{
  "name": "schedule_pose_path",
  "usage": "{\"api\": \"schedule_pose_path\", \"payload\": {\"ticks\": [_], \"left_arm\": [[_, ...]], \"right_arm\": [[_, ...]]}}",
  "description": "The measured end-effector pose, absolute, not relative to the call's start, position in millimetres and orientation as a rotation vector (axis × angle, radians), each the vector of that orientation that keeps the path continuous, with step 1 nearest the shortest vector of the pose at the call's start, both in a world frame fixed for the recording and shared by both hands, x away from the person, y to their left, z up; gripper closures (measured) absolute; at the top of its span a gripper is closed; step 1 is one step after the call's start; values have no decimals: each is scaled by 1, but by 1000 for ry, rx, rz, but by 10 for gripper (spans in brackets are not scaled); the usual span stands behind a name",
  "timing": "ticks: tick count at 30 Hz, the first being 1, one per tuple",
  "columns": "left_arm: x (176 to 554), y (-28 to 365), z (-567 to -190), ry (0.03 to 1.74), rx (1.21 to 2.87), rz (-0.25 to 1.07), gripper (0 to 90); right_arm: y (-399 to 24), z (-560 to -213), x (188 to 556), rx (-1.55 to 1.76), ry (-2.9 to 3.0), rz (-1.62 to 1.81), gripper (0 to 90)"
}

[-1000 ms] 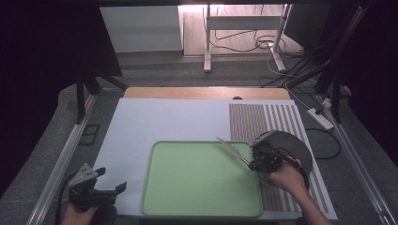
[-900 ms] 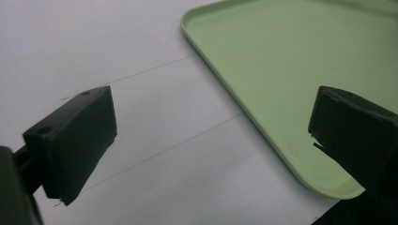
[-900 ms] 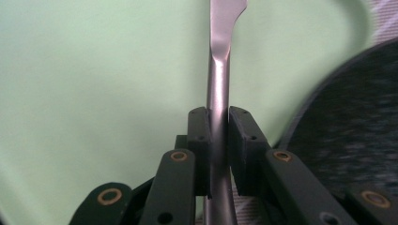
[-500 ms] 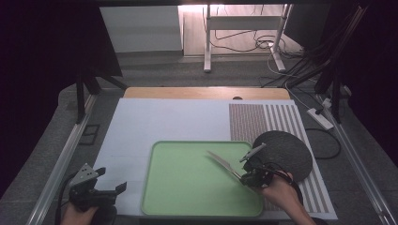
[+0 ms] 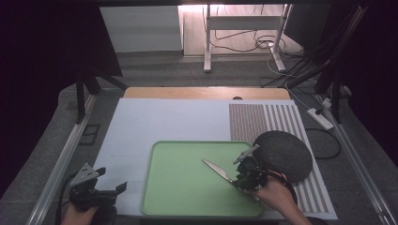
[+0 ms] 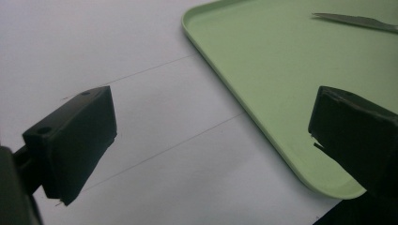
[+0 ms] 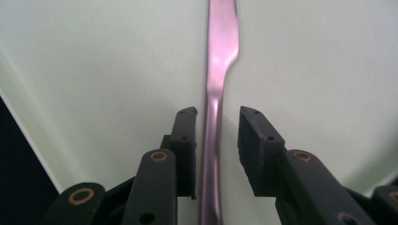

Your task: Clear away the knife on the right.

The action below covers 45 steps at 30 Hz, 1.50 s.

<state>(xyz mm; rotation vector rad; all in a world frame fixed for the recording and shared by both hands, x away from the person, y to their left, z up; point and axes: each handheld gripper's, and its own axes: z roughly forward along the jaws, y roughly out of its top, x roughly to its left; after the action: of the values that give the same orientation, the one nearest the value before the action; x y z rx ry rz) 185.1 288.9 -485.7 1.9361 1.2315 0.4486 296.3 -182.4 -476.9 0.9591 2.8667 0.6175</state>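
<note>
Since a moment ago the knife (image 5: 228,178) has been brought from the round dark mat (image 5: 283,154) onto the green tray (image 5: 187,187), where it is now seen lying flat near the tray's right side. The right gripper (image 5: 245,176) is kept over the handle with its jaws a little apart, one on each side, and no touch can be seen. The left gripper (image 5: 101,187) is held wide open with nothing in it, on the white sheet (image 5: 155,122) just beside the tray's left edge, and much bare tray is left between them.
</note>
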Motion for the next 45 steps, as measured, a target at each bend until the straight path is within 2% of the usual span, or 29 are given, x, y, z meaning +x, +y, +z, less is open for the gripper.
{"api": "schedule_pose_path", "payload": {"ticks": [1, 2, 5, 11, 15, 33, 45], "left_arm": [[185, 289, -486, 1232, 1934, 448, 23], [185, 289, -486, 1232, 1935, 448, 23], [185, 289, -486, 1232, 1934, 448, 23], [185, 290, -486, 1231, 1930, 446, 23], [185, 290, -486, 1229, 1930, 448, 23], [185, 290, -486, 1229, 1932, 447, 24], [185, 289, -486, 1220, 1942, 445, 24]], "right_arm": [[-173, -475, 301, 891, 2891, 634, 742], [-173, -475, 301, 891, 2891, 634, 742], [-145, -480, 308, 687, 2934, 616, 898], [-114, -498, 322, 611, 2958, 528, 899], [-118, -498, 327, 627, 2949, 520, 899], [-193, -494, 333, 878, 2845, 489, 899], [-202, -493, 336, 913, 2858, 484, 899]]}}
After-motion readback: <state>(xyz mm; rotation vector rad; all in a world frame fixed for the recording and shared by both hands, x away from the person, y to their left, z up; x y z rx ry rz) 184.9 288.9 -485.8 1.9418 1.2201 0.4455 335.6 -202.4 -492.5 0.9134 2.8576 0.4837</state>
